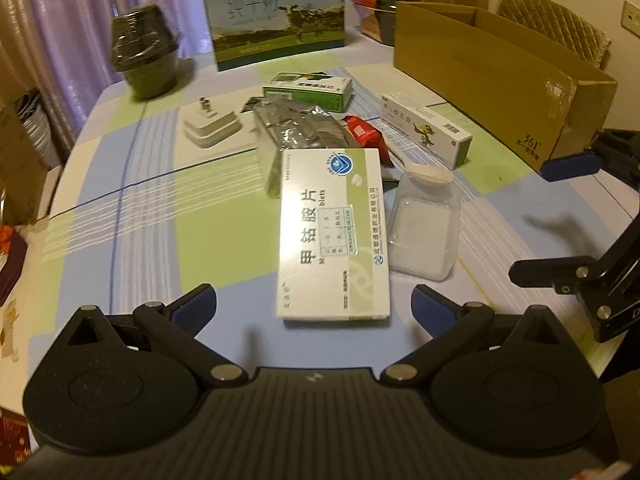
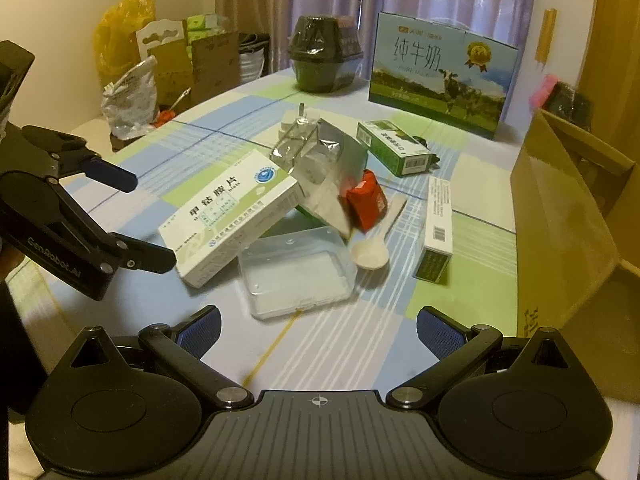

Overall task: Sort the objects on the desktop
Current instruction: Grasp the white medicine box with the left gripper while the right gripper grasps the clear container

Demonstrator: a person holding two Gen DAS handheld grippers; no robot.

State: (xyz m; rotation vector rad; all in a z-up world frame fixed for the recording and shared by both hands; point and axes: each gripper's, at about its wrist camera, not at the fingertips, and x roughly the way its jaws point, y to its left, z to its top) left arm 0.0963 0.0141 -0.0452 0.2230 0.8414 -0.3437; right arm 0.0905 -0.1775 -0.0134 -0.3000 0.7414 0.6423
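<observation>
Beside the clear case (image 1: 424, 228), the medicine box (image 1: 334, 232) lies lengthwise, pointing away between the left gripper's (image 1: 314, 304) spread jaws; the right gripper (image 2: 318, 332) is spread too.

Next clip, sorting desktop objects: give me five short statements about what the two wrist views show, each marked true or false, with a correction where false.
1. Both tongs are open and hold nothing. True: left tongs, right tongs.
2. The white tablet box lies flat on the tablecloth. False: its far end rests propped on the pile.
3. The clear plastic case sits beside the tablet box, with a white spoon at its far end. True.
4. The cardboard box is closed. False: its top is open.
5. The milk carton lies on its side among the small items. False: it stands upright at the far edge of the table.
</observation>
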